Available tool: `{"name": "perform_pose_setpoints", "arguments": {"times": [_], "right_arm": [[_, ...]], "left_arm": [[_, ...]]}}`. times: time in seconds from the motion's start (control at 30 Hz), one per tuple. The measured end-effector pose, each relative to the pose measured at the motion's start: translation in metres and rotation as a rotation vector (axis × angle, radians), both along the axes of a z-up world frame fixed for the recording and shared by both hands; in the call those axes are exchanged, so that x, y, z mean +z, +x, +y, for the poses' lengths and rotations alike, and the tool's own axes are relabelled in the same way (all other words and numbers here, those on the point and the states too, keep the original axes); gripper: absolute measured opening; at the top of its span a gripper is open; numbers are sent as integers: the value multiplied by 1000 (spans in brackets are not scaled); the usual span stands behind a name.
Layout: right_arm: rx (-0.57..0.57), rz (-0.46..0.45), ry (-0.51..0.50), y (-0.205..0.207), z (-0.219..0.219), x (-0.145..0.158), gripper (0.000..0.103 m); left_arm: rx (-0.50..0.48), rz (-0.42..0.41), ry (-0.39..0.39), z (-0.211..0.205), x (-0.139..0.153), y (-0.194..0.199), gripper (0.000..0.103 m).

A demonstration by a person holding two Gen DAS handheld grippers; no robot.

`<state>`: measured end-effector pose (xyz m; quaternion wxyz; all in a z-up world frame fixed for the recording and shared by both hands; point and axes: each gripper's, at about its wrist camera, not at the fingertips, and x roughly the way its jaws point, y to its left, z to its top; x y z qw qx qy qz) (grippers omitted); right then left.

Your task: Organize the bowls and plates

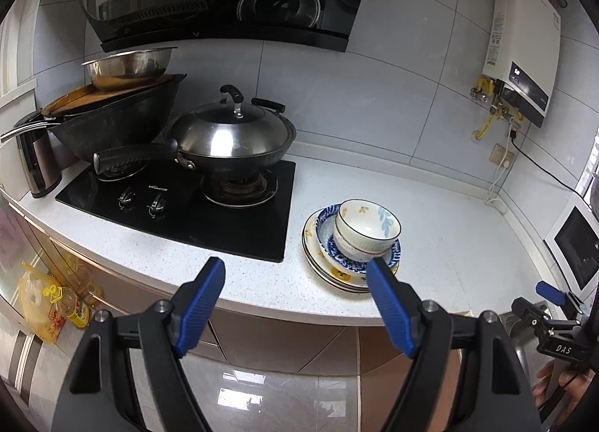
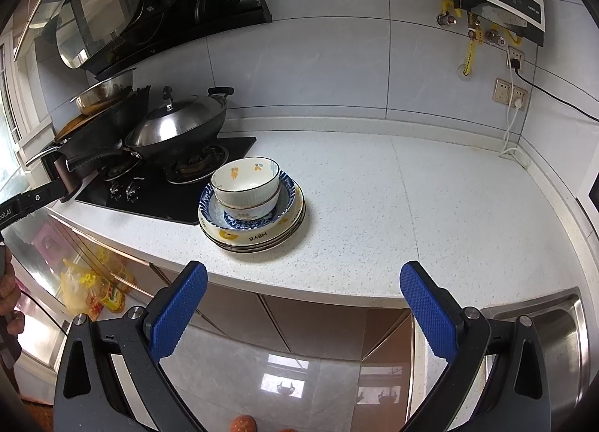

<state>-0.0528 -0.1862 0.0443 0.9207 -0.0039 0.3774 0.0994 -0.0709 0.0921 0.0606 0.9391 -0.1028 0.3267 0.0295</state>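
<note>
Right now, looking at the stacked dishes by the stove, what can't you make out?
- Number of cream plates: rims overlap in both views, so it is uncertain.
- Inside of the lower ribbed white bowl: hidden by the flowered bowl nested in it.
- Contents of the steel-lidded black wok: covered by its lid.
- Steel sink: cut off by the right wrist view's edge.

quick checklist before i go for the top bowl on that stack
1. Left gripper open, nothing between the fingers: ok.
2. Right gripper open and empty: ok.
3. Top bowl upright, nested in another bowl: ok.
4. Stack of plates flat on the counter, back from its edge: ok.
5. Bare counter right of the stack for setting things down: ok.
6. How many bowls are nested under the top one: cannot tell.
</note>
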Motion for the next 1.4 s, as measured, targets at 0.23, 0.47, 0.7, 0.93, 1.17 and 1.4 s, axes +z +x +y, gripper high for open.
{"name": "perform_pose_setpoints", "arguments": {"times": [0.23, 0.47, 0.7, 0.93, 1.17, 1.4], "right_arm": [[6, -2, -1, 1, 3, 0, 102], [7, -3, -1, 0, 5, 0, 102], [6, -4, -7, -2, 7, 1, 102], [-26, 6, -21, -8, 5, 3, 102], [-115, 32, -65, -24, -6, 7, 102], [-167, 55, -76, -33, 3, 5, 102]], "left_arm": [[3, -63, 61, -4, 8, -7, 77], [5, -69, 55, 0, 10, -9, 77], [-9, -59, 66, 0, 8, -9, 77], [-65, -37, 105, -3, 4, -1, 77], [-221, 52, 367, -1, -15, 2, 77], [-240, 20, 162, 10, -21, 2, 77]]}}
